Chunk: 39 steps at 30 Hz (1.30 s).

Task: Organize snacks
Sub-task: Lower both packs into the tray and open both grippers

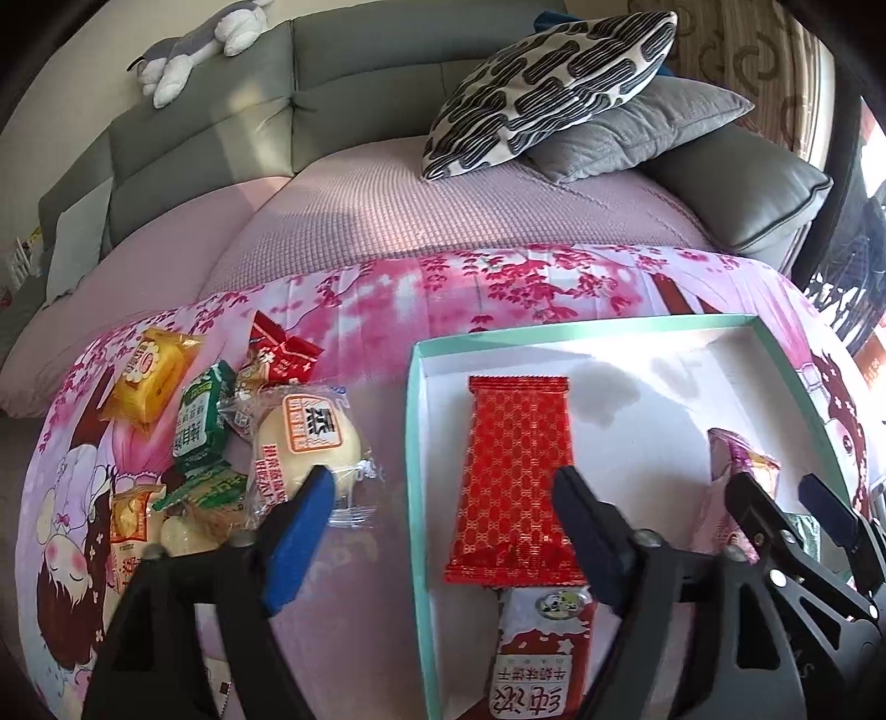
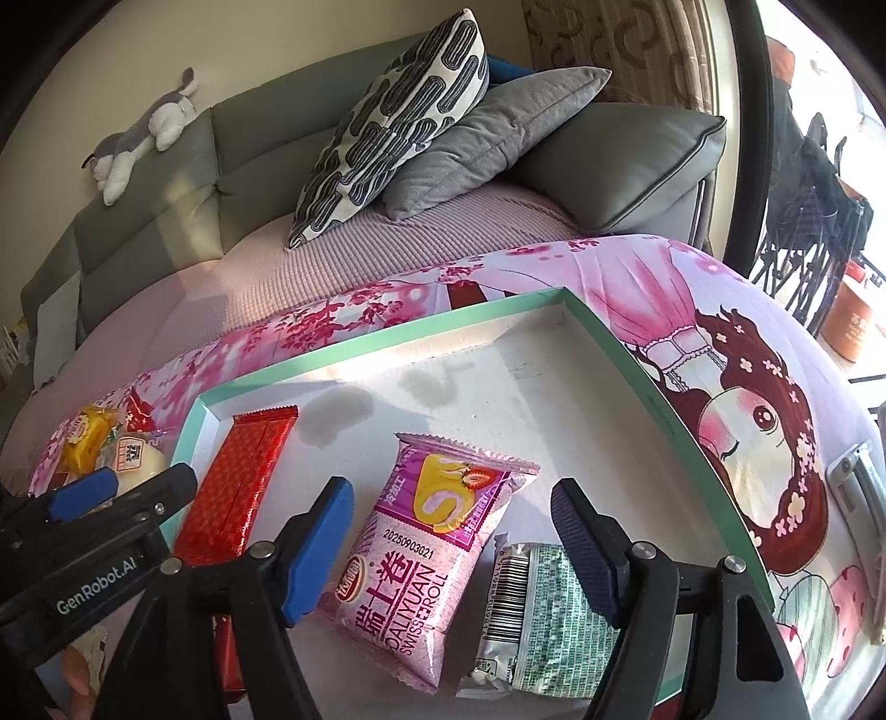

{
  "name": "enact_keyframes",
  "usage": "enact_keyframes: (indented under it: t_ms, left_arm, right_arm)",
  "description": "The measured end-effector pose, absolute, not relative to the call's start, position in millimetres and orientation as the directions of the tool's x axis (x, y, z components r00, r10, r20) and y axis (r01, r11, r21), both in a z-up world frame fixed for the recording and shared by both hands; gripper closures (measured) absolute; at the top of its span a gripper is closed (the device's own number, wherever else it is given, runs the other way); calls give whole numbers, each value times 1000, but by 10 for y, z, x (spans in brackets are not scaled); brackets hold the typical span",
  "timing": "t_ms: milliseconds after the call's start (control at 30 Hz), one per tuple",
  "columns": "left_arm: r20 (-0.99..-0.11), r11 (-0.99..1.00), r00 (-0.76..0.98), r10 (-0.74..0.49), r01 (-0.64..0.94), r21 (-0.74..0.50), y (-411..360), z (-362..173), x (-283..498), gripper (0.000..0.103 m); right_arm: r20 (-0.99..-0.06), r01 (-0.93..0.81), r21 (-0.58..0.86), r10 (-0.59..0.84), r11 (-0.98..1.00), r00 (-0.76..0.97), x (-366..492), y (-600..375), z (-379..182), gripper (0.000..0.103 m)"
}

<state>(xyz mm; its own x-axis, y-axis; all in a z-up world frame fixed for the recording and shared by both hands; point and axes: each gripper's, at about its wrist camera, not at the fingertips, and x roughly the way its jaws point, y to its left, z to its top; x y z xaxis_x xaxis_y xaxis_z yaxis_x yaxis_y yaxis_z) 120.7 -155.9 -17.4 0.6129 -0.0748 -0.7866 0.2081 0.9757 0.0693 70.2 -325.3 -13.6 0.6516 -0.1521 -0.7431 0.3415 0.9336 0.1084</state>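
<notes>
A shallow white box with a mint rim [image 1: 412, 443] lies on a pink cartoon cloth. Inside it lie a red patterned packet [image 1: 515, 471], a red-and-white packet [image 1: 545, 653] at the near edge, a pink Swiss roll packet [image 2: 432, 554] and a green-silver packet [image 2: 548, 609]. My left gripper [image 1: 443, 493] is open over the box's left rim and the red packet, its pads clear of it. My right gripper [image 2: 451, 498] is open above the pink packet, which lies flat and free. Left of the box, loose snacks are piled up: a white bun [image 1: 310, 437], a green packet [image 1: 202, 421] and a yellow packet [image 1: 152, 382].
Behind the cloth stands a grey sofa with a mauve cover [image 1: 443, 210], a patterned cushion [image 1: 548, 88] and a grey cushion [image 1: 637, 127]. A plush toy [image 1: 194, 50] lies on the sofa back. The box's far half [image 2: 554, 376] is bare.
</notes>
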Motion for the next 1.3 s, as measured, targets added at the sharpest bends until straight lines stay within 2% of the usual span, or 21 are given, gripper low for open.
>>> enact_keyframes:
  t_ms: [167,300,367,567,1300]
  left_arm:
    - [-781,981,623,-44,175,84,-1480,-199,1232,12]
    - [-784,986,620,-22,143,85,-1420,-235,1261,6]
    - [-785,988,619,-18,134,83,-1393,-246,1275,6]
    - [-793,990,609,-11,119,78,-1367,-279,1299,2]
    - [-756,996,651,-67,84,-16,-1019,-145,1139,2]
  right_arm:
    - [-746,361,116,-158,925,647,693,-3296,-159,16]
    - [-744,368,115,-166,923,647,689,-3310,-157,10]
    - [-743,371,112,-170,922,647,687,-3316,-158,0]
    - [-739,380,117,-175,918,650,675,-3339,-161,0]
    - [-688,334,179,-124,925,715,618,-3260,-53,0]
